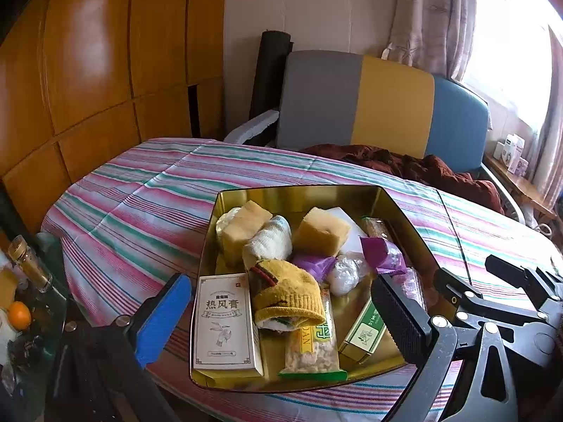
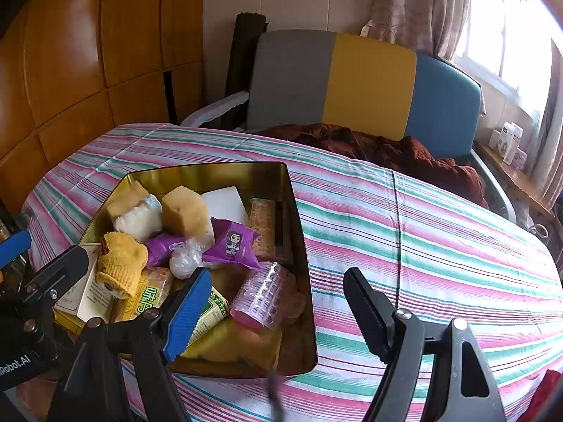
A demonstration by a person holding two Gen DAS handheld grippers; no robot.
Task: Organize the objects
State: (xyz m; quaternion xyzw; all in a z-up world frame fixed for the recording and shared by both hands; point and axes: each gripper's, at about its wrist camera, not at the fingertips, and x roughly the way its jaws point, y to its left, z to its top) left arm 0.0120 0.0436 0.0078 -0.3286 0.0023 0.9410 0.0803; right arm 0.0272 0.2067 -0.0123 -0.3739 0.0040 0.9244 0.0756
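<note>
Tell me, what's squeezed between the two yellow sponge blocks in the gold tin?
A white rolled sock lies between the two sponge blocks, leaning on the left one. The left wrist view shows it best, inside the gold tin.

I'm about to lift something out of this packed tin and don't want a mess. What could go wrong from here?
1. The gold metal tin is heaped: the yellow knitted sock lies across the snack packet with green print, so pulling one may drag the other.
2. The ribbed pink plastic bottle lies on its side and could roll.
3. The tin sits near the striped tablecloth edge; a nudge might shift it off.
</note>
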